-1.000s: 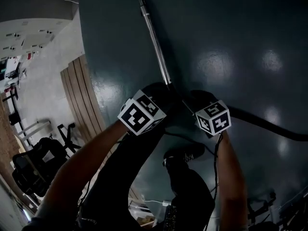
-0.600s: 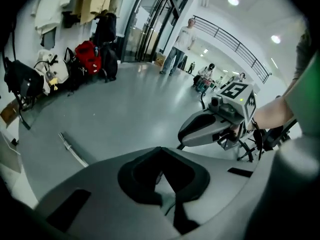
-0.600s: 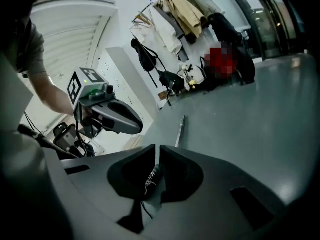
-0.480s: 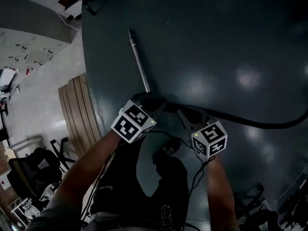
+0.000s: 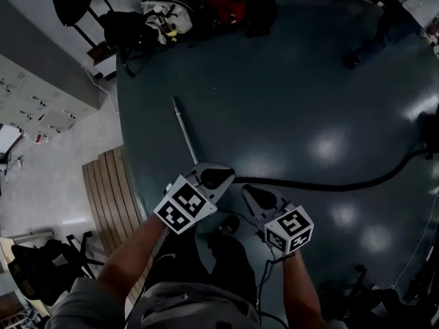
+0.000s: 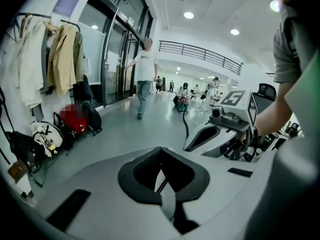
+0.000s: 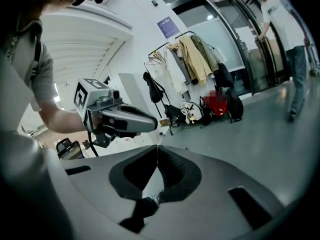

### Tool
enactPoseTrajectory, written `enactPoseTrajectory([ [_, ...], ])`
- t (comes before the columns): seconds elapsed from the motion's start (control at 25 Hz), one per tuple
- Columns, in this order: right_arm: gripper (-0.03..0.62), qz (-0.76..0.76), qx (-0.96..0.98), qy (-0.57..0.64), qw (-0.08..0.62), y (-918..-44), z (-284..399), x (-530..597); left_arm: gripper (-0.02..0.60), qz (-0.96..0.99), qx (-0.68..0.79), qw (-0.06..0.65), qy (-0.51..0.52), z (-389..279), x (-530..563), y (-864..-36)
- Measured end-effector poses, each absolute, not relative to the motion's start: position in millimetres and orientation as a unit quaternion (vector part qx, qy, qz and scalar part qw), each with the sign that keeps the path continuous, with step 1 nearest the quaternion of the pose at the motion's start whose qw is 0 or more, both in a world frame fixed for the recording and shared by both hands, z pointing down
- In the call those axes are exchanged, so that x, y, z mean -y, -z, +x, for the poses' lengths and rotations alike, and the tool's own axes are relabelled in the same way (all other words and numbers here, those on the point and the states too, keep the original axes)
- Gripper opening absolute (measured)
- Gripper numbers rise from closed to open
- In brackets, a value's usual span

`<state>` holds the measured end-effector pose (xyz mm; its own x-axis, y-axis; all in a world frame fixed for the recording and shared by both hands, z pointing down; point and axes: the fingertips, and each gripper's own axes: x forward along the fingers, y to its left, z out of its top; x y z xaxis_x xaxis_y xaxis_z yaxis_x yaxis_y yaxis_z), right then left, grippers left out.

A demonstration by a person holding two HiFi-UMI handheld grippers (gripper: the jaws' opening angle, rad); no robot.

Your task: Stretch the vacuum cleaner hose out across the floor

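In the head view the black vacuum hose (image 5: 322,184) lies on the dark floor and runs from in front of my grippers out to the right edge. Its metal wand (image 5: 185,134) lies on the floor and points to the far left. My left gripper (image 5: 218,177) hangs above the spot where wand and hose join, jaws shut, nothing in them. My right gripper (image 5: 254,196) is next to it, also shut and empty. In the left gripper view the dark pads (image 6: 161,149) meet, and the right gripper (image 6: 220,129) shows beside them. The right gripper view shows its pads (image 7: 157,148) together.
Bags and a coat rack (image 5: 164,12) stand at the far wall. A person (image 5: 374,36) walks at the far right. A slatted wooden platform (image 5: 110,190) borders the floor on the left, with a chair (image 5: 41,266) below it. My shoe (image 5: 230,225) is under the grippers.
Both grippers have risen from the floor, away from the wand and hose, which now lie farther below. The view takes in more of the room.
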<state>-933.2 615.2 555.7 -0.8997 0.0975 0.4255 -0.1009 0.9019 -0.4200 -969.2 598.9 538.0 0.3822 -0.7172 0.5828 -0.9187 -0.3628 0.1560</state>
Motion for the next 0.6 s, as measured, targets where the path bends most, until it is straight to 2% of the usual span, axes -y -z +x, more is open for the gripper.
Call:
enactPoseTrajectory([
  [0.28, 0.011, 0.110, 0.953, -0.230, 0.164, -459.9, -901.8, -631.5, 0.008, 0.846, 0.456, 0.193, -0.196, -922.6, -621.1, -442.1],
  [0.6, 0.011, 0.297, 0.924, -0.224, 0.088, -390.6, -866.8, -649.1, 0.008, 0.896, 0.378, 0.171, -0.161, -885.1, -653.2, -387.6],
])
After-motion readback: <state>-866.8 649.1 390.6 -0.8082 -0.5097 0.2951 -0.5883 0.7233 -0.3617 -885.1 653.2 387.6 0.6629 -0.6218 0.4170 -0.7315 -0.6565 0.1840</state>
